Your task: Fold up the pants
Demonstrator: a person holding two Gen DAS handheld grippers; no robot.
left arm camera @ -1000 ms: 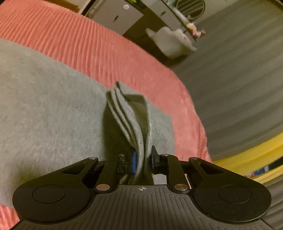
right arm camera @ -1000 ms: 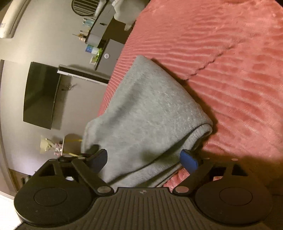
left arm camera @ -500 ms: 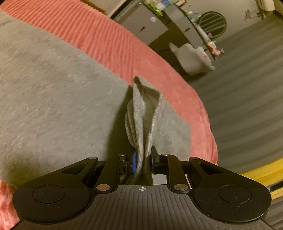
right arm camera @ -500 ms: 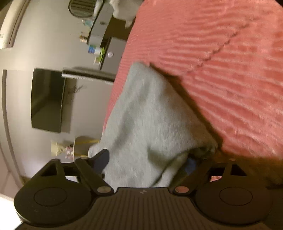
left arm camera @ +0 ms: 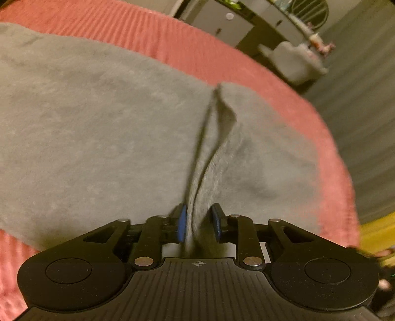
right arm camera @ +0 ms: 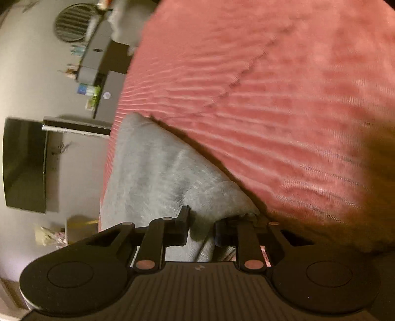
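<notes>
Grey pants point(left arm camera: 98, 128) lie spread over a pink ribbed bedspread point(left arm camera: 172, 37). In the left wrist view a raised ridge of their edge runs between the blue pads of my left gripper point(left arm camera: 197, 222). Its jaws are opening, and a gap shows between the right pad and the cloth. In the right wrist view the pants point(right arm camera: 153, 172) lie along the left side of the bedspread point(right arm camera: 271, 98). My right gripper point(right arm camera: 201, 227) is closing, and its jaws pinch a thick fold of the grey cloth at the near corner.
The bed's edge curves close on the right of the left wrist view, with grey floor point(left arm camera: 365, 98) beyond it. A grey cabinet point(left arm camera: 222, 22) and a white seat point(left arm camera: 293, 61) stand past the bed. A dark screen point(right arm camera: 24, 163) hangs on the wall.
The left gripper's pads have parted from the cloth ridge, and it has sunk closer to the pants. The right gripper has gone from wide open to pinched on the folded corner.
</notes>
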